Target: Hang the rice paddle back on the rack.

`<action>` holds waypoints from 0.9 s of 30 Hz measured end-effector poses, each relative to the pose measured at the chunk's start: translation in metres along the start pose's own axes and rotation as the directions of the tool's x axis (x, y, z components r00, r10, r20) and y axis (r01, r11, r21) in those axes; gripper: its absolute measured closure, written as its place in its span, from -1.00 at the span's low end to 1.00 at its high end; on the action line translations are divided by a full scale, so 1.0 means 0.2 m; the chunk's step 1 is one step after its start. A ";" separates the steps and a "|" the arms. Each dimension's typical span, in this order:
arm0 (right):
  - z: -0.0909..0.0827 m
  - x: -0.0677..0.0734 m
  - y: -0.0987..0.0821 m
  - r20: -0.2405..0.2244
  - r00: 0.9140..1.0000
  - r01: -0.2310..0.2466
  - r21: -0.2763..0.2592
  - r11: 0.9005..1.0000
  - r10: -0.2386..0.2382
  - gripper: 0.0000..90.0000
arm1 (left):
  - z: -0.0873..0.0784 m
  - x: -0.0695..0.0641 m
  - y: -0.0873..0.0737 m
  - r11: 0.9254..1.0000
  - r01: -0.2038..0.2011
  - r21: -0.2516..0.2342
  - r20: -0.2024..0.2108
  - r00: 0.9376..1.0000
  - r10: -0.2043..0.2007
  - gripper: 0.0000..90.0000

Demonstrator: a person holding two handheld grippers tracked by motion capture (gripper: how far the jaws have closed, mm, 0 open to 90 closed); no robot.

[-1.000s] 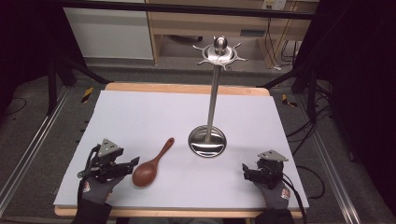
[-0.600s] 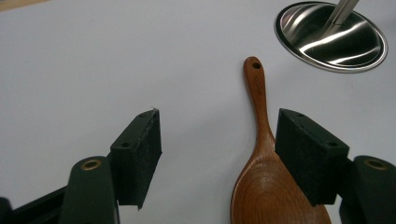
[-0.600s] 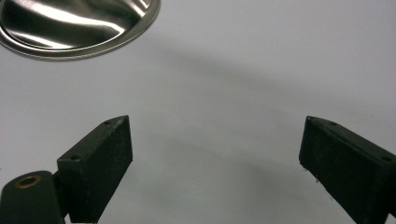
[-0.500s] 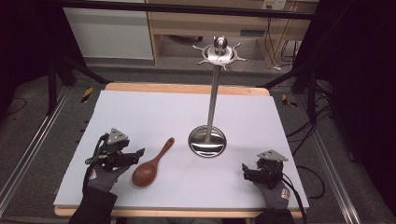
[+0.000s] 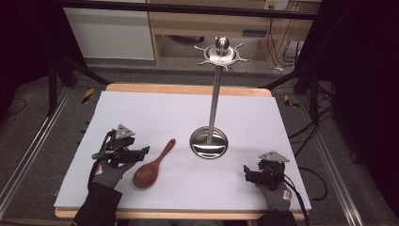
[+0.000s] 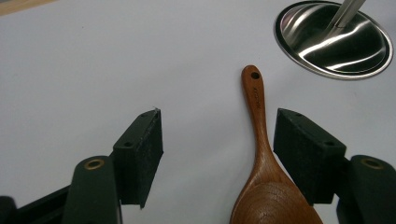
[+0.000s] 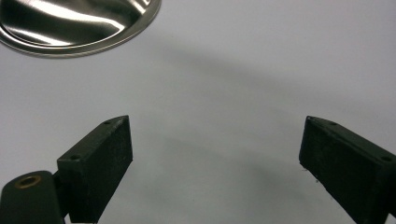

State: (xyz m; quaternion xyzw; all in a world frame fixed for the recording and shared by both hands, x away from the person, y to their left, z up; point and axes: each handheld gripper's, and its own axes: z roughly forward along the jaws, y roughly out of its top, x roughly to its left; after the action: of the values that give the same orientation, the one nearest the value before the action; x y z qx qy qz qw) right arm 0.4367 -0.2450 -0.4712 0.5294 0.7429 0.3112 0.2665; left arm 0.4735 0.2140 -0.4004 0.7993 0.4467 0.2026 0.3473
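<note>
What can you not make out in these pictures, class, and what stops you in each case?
1. Spoon: the left gripper view's bottom edge cuts off its bowl.
2. Spoon handle marking: too small to read in that view.
3. Stand: the right gripper view's top edge cuts off its base; the pole is out of frame.
4. Hooks atop the stand: too small to count in the high view.

table (image 5: pixel 141 108): white top, wood edge | floor (image 5: pixel 42 141): grey carpet, metal rails (image 5: pixel 26 155) both sides | back: wooden cabinet (image 5: pixel 197 28), white panel (image 5: pixel 108 33), cables (image 5: pixel 275 42) | surround dark, black frame bar (image 5: pixel 188 8) overhead
</note>
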 end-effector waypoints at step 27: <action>0.00 0.01 0.00 -0.009 1.000 -0.005 0.004 1.000 0.005 -0.78 | 0.13 -0.08 0.07 0.987 -0.080 0.137 0.060 0.996 0.072 -0.19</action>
State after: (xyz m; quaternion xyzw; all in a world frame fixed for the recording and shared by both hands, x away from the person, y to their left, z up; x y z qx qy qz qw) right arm 0.4367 -0.2439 -0.4717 0.5303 0.7435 0.3128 0.2612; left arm 0.4888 0.1850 -0.4079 0.8434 0.4191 0.1619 0.2946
